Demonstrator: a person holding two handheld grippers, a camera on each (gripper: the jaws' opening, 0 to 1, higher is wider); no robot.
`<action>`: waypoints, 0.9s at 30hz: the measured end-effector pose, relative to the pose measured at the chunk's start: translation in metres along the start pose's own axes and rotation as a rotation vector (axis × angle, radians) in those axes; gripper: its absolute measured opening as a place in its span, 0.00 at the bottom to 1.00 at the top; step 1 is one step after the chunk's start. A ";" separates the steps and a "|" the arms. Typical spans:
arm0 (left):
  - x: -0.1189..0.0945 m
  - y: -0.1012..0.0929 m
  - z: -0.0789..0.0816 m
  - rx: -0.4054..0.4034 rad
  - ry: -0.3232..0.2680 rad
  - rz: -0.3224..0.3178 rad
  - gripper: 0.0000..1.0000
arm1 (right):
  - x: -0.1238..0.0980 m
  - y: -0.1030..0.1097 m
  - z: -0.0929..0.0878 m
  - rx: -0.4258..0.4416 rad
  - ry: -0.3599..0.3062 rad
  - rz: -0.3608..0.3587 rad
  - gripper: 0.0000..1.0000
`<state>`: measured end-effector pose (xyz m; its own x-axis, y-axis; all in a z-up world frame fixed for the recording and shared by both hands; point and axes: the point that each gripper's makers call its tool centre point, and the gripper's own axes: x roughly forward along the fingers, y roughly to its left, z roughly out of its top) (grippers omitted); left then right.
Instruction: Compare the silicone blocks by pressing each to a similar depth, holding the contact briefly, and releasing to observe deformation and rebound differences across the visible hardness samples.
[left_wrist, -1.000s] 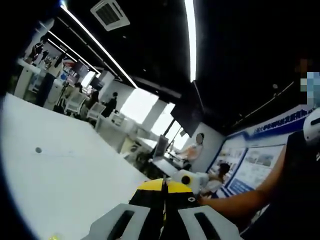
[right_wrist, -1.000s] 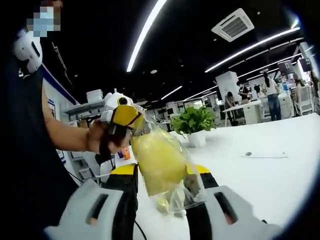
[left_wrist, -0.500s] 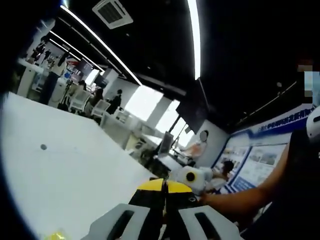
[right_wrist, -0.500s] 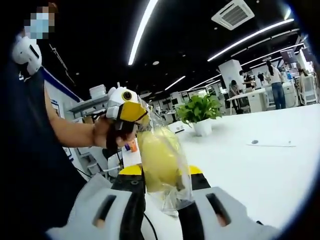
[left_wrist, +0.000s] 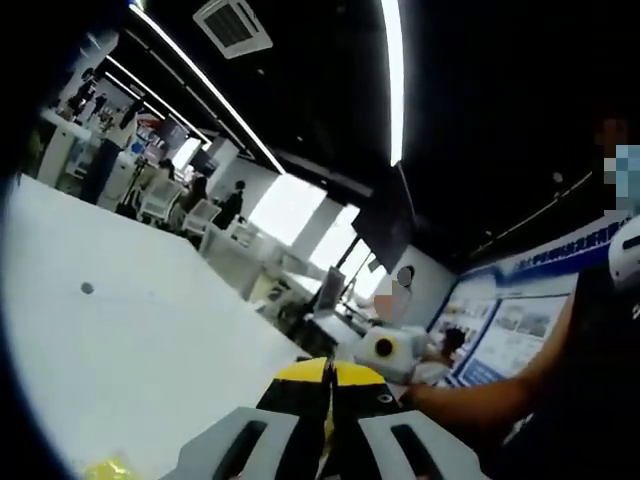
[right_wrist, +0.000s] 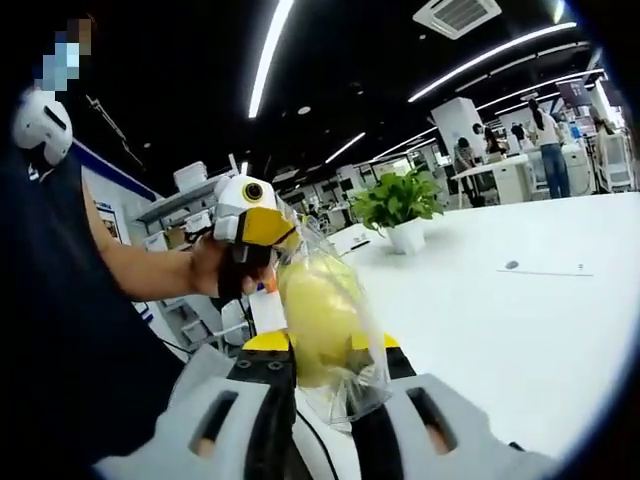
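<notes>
Right gripper view shows one soft yellow silicone block in a clear plastic bag (right_wrist: 325, 325), hanging above the white tabletop (right_wrist: 520, 330). My left gripper (right_wrist: 262, 232) pinches the bag's top; my right gripper (right_wrist: 322, 400) closes around its lower part. It looks light, squashy, its film slippery, so I grip mid-body. Left gripper view: a second yellow piece (left_wrist: 108, 467) near the tabletop's edge.

Yellow block (right_wrist: 318, 318) (bagged), hanging upright
</notes>
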<state>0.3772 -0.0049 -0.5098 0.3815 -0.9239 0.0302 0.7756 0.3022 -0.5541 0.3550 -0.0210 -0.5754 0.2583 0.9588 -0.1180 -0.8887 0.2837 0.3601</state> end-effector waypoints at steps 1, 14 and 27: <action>0.000 0.000 0.000 0.001 0.000 -0.001 0.00 | 0.000 0.000 0.000 -0.003 0.002 0.001 0.13; -0.009 0.004 -0.004 0.008 0.017 0.027 0.00 | 0.001 -0.003 -0.003 -0.026 0.021 -0.008 0.10; -0.006 0.009 -0.009 0.012 0.047 0.044 0.00 | -0.001 -0.004 -0.006 -0.036 0.067 -0.007 0.07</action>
<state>0.3773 0.0012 -0.5218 0.3917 -0.9195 -0.0338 0.7644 0.3456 -0.5442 0.3563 -0.0229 -0.5820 0.2395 0.9537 -0.1821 -0.9005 0.2883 0.3256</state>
